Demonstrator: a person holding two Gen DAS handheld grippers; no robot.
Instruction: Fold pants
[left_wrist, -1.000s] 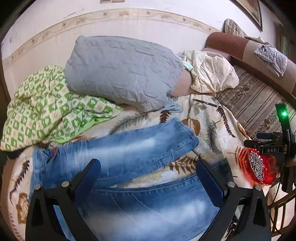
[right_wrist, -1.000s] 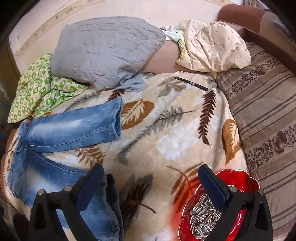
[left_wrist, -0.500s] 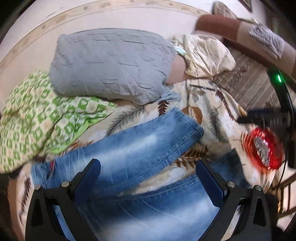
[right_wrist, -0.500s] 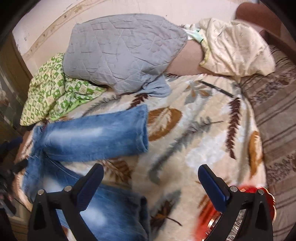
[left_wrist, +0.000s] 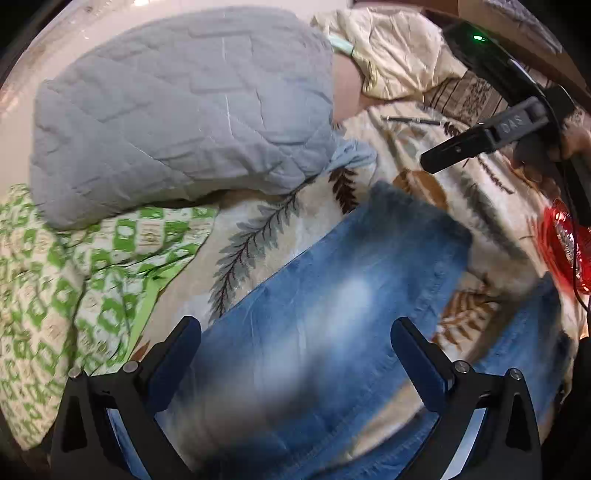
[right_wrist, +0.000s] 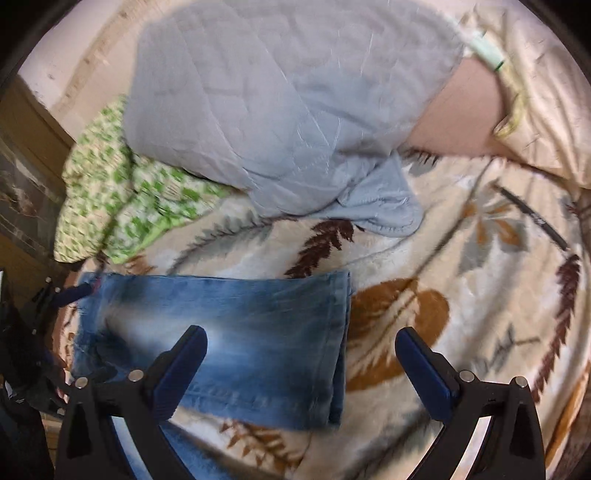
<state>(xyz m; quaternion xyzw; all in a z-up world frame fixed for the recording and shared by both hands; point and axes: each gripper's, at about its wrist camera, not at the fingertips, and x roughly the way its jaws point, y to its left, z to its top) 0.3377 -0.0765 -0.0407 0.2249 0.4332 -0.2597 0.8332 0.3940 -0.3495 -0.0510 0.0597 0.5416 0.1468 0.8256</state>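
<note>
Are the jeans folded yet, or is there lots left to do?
Hardly started. The jeans lie spread flat on the leaf blanket, legs apart, with no fold visible. Both the left gripper and right gripper hover open above the denim, holding nothing. Still left: grab a leg, lay it over the other, then fold them up.

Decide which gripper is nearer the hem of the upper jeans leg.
Right. The right gripper hovers just short of the hem; the left gripper sits over mid-leg, farther back.
</note>
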